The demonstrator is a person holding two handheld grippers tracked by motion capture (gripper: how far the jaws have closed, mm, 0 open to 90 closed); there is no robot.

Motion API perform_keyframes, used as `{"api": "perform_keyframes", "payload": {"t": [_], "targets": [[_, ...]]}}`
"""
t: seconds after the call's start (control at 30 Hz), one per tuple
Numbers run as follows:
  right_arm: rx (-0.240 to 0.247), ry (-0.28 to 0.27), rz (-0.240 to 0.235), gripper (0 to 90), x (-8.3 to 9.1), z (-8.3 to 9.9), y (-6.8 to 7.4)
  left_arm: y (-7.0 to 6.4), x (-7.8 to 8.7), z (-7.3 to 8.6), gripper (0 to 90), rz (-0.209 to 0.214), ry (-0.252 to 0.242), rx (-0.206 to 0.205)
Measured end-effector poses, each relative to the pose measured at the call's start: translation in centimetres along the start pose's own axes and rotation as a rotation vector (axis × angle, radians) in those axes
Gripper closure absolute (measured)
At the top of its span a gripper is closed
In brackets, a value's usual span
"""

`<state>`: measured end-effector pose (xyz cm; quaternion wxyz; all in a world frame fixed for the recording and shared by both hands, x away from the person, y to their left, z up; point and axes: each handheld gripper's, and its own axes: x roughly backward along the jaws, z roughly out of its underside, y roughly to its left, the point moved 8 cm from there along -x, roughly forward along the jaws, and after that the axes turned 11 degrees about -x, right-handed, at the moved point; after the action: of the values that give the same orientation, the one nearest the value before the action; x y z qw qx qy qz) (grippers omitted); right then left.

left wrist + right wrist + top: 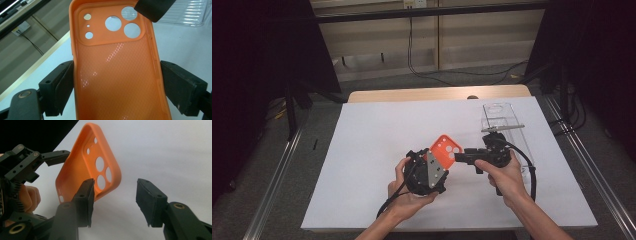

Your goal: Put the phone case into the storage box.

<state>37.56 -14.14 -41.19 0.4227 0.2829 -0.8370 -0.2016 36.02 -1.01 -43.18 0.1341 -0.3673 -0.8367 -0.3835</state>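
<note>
An orange phone case point(447, 146) with round camera holes is held up above the white sheet. My left gripper point(440, 160) is shut on it, and in the left gripper view its jaws press both long sides of the case point(117, 70) around my left gripper point(118, 76). My right gripper point(460, 157) points left at the case's camera corner. In the right gripper view the right gripper point(115, 198) stands open, with the case point(82, 172) corner just beyond its jaws and nothing clamped. One right jaw tip point(153, 8) overlaps the case's top corner.
A clear plastic container point(504, 125) stands on the white sheet point(377, 150) at the right, behind my right hand, and shows again as clear plastic point(185, 12). The wooden table edge point(437, 94) runs along the back. Metal rails flank the table.
</note>
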Motion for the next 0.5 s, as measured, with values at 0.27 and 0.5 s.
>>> {"api": "perform_keyframes", "payload": {"t": [0.27,0.5], "targets": [[-0.049,0.019,0.001,59.4,-0.5,0.1,-0.1,-0.1,-0.1,0.1,15.4,-0.005,0.017,-0.022],[-0.111,0.010,-0.009,71.0,-1.1,0.2,0.2,-0.4,-0.1,-0.1,15.4,-0.012,0.012,-0.035]]}}
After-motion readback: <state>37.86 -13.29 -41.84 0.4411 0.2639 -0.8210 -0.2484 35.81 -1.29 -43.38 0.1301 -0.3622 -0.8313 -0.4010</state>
